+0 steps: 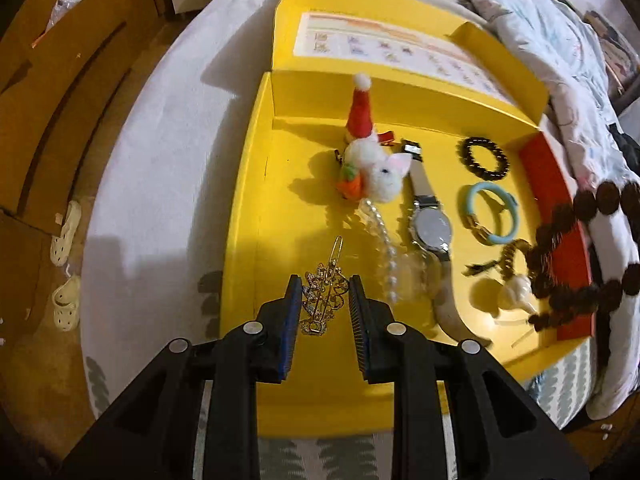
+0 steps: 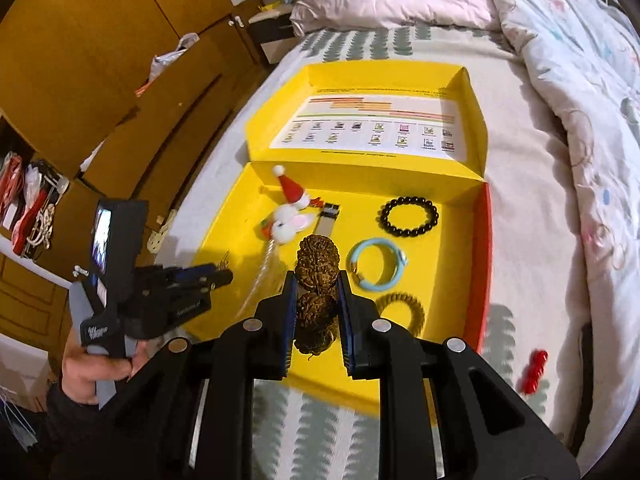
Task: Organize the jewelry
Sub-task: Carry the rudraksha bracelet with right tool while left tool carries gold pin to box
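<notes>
An open yellow box point(image 1: 276, 208) point(image 2: 448, 264) lies on the bed. My left gripper point(image 1: 325, 284) point(image 2: 224, 274) is shut on a gold rhinestone brooch point(image 1: 322, 300) just above the box's near left part. My right gripper point(image 2: 316, 280) is shut on a string of large brown carved beads point(image 2: 318, 264), which hangs over the box's right edge in the left wrist view point(image 1: 580, 240). In the box lie a plush bunny with a Santa hat point(image 1: 376, 160) point(image 2: 290, 220), a pearl strand point(image 1: 382, 240), a watch point(image 1: 432, 228), a black bead bracelet point(image 1: 486, 158) point(image 2: 408, 216) and a turquoise bangle point(image 1: 494, 216) point(image 2: 376, 264).
A gold chain point(image 1: 508, 256) and a white shell point(image 1: 516, 294) lie near the box's right wall; a gold spiral tie point(image 2: 400, 312) sits in its near right part. A red object point(image 2: 534, 372) lies on the sheet. A quilt point(image 2: 580, 100) is heaped on the right, wooden cabinets point(image 2: 100, 60) stand left.
</notes>
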`<state>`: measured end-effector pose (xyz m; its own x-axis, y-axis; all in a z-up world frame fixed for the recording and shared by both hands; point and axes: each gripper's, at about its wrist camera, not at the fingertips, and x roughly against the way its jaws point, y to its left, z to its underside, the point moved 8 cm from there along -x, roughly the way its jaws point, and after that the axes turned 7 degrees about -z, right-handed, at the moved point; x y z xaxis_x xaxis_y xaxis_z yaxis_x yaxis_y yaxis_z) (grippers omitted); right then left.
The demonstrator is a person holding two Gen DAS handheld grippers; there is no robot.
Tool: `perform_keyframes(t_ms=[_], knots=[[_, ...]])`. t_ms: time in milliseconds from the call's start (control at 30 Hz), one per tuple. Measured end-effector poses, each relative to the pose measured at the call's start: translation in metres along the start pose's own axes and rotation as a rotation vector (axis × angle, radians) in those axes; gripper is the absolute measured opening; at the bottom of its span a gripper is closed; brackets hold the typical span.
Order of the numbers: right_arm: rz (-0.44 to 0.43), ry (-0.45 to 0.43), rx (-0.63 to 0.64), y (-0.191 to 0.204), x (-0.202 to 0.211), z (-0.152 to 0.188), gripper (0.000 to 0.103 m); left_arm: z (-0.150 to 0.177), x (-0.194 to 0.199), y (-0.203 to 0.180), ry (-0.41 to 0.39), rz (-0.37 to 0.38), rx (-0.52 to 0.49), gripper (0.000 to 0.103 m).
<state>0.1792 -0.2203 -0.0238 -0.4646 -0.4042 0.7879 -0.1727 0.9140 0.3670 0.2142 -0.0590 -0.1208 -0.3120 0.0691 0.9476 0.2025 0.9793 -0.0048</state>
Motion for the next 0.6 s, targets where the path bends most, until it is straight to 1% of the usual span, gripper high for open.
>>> perform_keyframes(t_ms=[67, 300, 467, 600], knots=[[-0.007, 0.011, -0.003, -0.007, -0.013, -0.007, 0.019, -0.002, -0.006, 0.002, 0.003, -0.022, 0.000, 0.024], [-0.052, 0.042, -0.026, -0.024, -0.051, -0.023, 0.020, -0.001, -0.030, 0.003, 0.050, -0.033, 0.009, 0.024], [-0.032, 0.075, -0.044, -0.040, -0.072, -0.021, 0.020, -0.003, -0.034, 0.002, 0.038, -0.042, 0.000, 0.025], [0.006, 0.088, -0.065, -0.058, -0.082, -0.016, 0.020, -0.004, -0.033, 0.002, 0.030, -0.047, 0.002, 0.025]])
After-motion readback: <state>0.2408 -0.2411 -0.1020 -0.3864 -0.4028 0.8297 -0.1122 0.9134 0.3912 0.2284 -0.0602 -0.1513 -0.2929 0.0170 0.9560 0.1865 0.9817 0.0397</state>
